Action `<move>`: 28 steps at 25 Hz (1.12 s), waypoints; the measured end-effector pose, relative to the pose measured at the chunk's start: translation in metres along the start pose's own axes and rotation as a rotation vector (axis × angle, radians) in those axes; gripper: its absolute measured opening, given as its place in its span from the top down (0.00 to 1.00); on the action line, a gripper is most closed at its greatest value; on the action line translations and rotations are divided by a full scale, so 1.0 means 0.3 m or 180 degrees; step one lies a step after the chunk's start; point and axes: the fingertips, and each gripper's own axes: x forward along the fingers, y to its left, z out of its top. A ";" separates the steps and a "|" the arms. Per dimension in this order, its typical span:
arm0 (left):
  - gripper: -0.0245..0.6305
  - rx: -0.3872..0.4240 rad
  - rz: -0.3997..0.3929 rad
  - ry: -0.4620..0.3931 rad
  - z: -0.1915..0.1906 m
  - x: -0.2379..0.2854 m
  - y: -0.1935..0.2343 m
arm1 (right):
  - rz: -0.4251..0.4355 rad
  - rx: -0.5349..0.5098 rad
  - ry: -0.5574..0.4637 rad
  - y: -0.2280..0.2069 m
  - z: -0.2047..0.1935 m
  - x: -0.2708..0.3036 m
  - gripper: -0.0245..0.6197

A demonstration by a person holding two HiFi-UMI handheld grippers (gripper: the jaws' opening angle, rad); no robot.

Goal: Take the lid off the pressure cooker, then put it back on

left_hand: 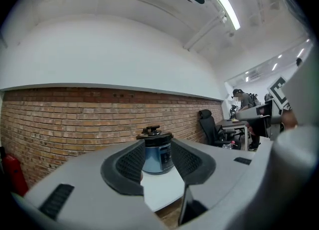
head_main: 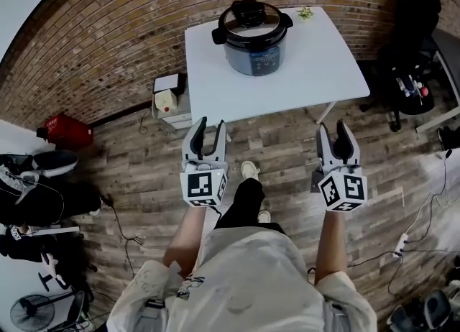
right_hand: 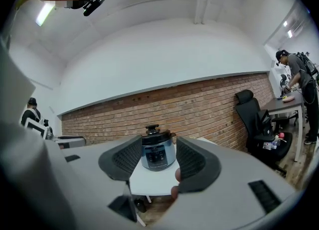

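Note:
A blue-grey pressure cooker [head_main: 255, 43] stands on a white table [head_main: 316, 72] by the brick wall, its black lid [head_main: 251, 18] on top. My left gripper [head_main: 207, 128] and my right gripper [head_main: 338, 129] hang over the wooden floor, well short of the table's near edge. Both are open with nothing between the jaws. The left gripper view frames the cooker [left_hand: 157, 152] far off between its pads [left_hand: 130, 163]. In the right gripper view the cooker [right_hand: 157, 152] also stands distant between the pads [right_hand: 192, 159].
A small plant [head_main: 305, 13] sits at the table's far right corner. Left of the table stands a low white unit [head_main: 171, 97] and a red extinguisher [head_main: 66, 131]. A black office chair [head_main: 413, 43] and a desk are at the right; cables lie on the floor.

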 end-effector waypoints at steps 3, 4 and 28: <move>0.69 -0.0063 0.0029 -0.0032 -0.024 0.091 0.046 | 0.0052 -0.0082 -0.0005 0.003 0.009 0.110 0.60; 0.69 -0.0091 0.0041 -0.0041 -0.032 0.127 0.063 | 0.0072 -0.0122 -0.0004 0.005 0.015 0.151 0.60; 0.69 -0.0500 -0.0210 0.0150 -0.094 0.912 0.533 | 0.0658 -0.0740 -0.0076 0.134 0.228 1.174 0.59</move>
